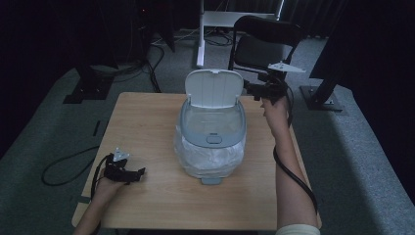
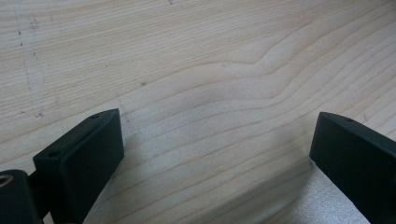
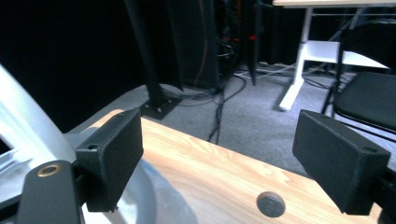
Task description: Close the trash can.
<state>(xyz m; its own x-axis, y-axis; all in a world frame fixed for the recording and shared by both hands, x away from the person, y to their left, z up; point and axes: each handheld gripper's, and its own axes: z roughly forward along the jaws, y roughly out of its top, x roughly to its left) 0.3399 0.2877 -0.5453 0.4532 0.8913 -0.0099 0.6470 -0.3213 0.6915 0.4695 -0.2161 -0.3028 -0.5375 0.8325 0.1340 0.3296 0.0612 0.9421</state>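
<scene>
Jaws of the left gripper (image 1: pixel 128 172) stand wide apart with nothing between them, resting low over the desk (image 1: pixel 147 127) near its front left corner; the left gripper view looks straight down on bare wood grain between the two black jaws. Further in, at the middle of the desk, sits the white waste bin (image 1: pixel 210 142), lined with a clear plastic bag (image 1: pixel 195 156) whose edge is tucked under the grey rim. Its lid (image 1: pixel 214 88) is already swung up and stands nearly upright at the bin's far side. Beyond that, near the far right corner, the right gripper (image 1: pixel 254 91) is held at lid height just beside the lid's right edge, its jaws also spread wide and gripping nothing.

Judging from this, the opening of the bin looks done; whatever goes in, or the closing of the lid, is left to do.

From above, the high view gives the whole layout and the bag. By contrast, the right gripper view brings the pale curve of the lid (image 3: pixel 23 112) close at its left, plus a round dark cap (image 3: pixel 271 204) set in the desk top
</scene>
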